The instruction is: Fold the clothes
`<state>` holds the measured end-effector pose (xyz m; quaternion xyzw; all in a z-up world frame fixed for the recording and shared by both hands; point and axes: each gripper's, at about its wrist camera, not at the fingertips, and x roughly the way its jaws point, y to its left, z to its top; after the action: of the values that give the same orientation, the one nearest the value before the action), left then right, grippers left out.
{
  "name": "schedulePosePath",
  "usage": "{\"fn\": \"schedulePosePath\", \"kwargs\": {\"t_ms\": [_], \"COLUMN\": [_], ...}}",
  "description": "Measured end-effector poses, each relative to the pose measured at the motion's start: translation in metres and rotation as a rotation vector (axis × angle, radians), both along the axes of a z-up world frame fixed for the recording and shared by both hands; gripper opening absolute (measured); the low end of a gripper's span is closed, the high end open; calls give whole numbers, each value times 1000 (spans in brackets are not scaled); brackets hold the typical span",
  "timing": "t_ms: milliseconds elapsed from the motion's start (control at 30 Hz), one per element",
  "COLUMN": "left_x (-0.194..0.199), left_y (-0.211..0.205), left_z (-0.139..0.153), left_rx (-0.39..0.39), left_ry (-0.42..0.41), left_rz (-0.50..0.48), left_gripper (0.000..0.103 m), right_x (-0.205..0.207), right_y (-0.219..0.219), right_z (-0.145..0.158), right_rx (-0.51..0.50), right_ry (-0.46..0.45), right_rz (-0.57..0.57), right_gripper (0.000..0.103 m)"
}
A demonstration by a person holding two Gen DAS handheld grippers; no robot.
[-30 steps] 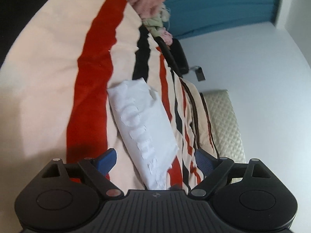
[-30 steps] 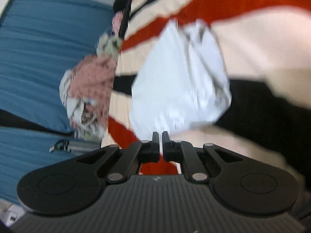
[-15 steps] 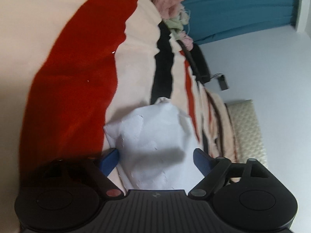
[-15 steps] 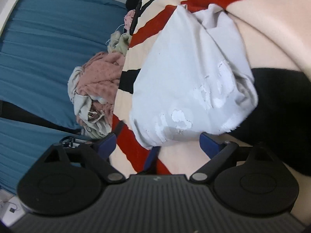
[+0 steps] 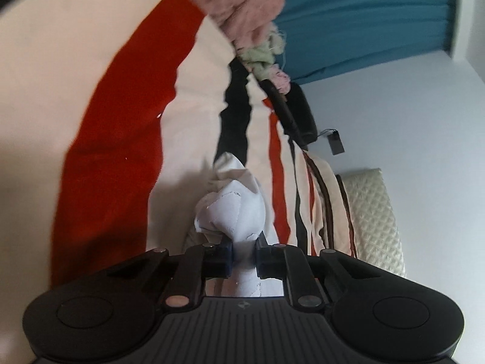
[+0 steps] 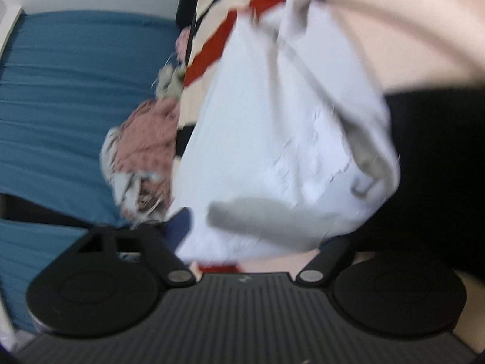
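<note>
the striped blanket (image 5: 194, 139), cream with red and black bands, filled most of both views and carried everything you were working on. only your left wrist view showed the quilted cream pillow (image 5: 372, 212) past its far edge and the white wall beyond; only your right wrist view showed how much of the blue curtain (image 6: 69, 91) hung behind the heap. the pile of unfolded clothes (image 6: 145, 148), pink on top, sat at the blanket's edge in both views. the white garment (image 6: 272, 139) lay on the blanket: your right view, blurred, showed it broad and puffed, while your left view showed only a bunched end of it. your left claw (image 5: 244, 254) had just been closing and was pinching that bunched end. your right claw (image 6: 254, 242) stood spread, having just narrowed a little, with the garment's near edge between its fingers and no pinch visible.
</note>
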<state>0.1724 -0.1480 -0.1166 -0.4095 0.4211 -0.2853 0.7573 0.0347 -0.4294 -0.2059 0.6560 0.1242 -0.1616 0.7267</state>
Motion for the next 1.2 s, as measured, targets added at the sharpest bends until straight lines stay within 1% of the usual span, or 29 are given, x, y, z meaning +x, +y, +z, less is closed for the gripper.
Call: {"fn": "schedulePosePath", "kwargs": {"t_ms": [33, 100, 167, 200, 267, 333, 400, 433, 467, 533, 600, 633, 667, 733, 767, 800, 833, 867, 900, 967, 1000, 1067, 1100, 1133, 1167, 1200], "left_x": [-8, -22, -33, -39, -52, -64, -75, -80, -85, -96, -102, -103, -103, -102, -102, -101, -101, -101, -100, -100, -100, -102, -102, -102, -102, -103], "left_y": [7, 21, 35, 42, 58, 73, 86, 92, 98, 109, 119, 122, 125, 129, 130, 131, 132, 132, 130, 125, 122, 115, 111, 109, 107, 107], "left_z": [6, 17, 28, 34, 38, 34, 26, 21, 16, 7, 0, -1, -3, -4, -4, -4, -3, -2, -1, 1, 3, 7, 8, 8, 8, 7], "left_rx": [6, 18, 33, 40, 27, 14, -11, -26, -42, -70, -67, -58, -47, -28, -22, -15, -8, 4, 24, 75, 118, 215, 249, 271, 277, 277], "left_ry": [-6, -12, -22, -26, -17, -1, 29, 47, 61, 66, 58, 54, 48, 34, 31, 26, 17, 7, -6, -39, -61, -111, -132, -148, -154, -158], "left_rz": [0, 6, 27, 39, 48, 37, 35, 37, 37, 42, 65, 81, 94, 105, 108, 108, 104, 99, 90, 69, 65, 66, 57, 47, 40, 37], "left_gripper": [14, 14, 14, 14, 15, 17, 23, 33, 48, 60, 68, 76, 78, 78, 78, 78, 78, 78, 78, 78, 78, 80, 80, 80, 81, 81], "right_x": [-4, -9, -12, -14, -13, -17, -25, -25, -26, -30, -33, -35, -32, -30, -26, -24, -22, -23, -24, -30, -34, -38, -40, -38, -36, -29], "right_y": [-1, 0, 2, 4, 9, 15, 16, 17, 18, 20, 20, 21, 18, 16, 17, 20, 23, 29, 34, 45, 49, 44, 41, 37, 33, 30], "right_z": [2, 8, 16, 20, 28, 40, 49, 52, 54, 55, 50, 48, 43, 35, 36, 38, 41, 45, 50, 60, 64, 77, 84, 96, 109, 117], "right_rx": [-3, -40, -88, -101, -120, -171, -200, -204, -200, -193, -191, -191, -162, -81, -76, -84, -94, -101, -107, -149, -162, -177, -184, -257, -344, -428], "right_ry": [-11, -23, -21, -38, -83, -109, -130, -133, -127, -106, -22, 22, 64, 145, 184, 190, 189, 171, 150, 138, 114, 26, -20, -43, -61, -57], "right_rz": [-20, -26, -2, 16, 43, 65, 74, 78, 80, 82, 90, 94, 93, 111, 142, 184, 227, 279, 330, 395, 421, 430, 432, 411, 385, 366], "right_gripper": [68, 53, 18, 14, 12, 11, 10, 10, 10, 10, 10, 10, 11, 12, 16, 22, 52, 86, 92, 92, 92, 91, 91, 91, 91, 91]}}
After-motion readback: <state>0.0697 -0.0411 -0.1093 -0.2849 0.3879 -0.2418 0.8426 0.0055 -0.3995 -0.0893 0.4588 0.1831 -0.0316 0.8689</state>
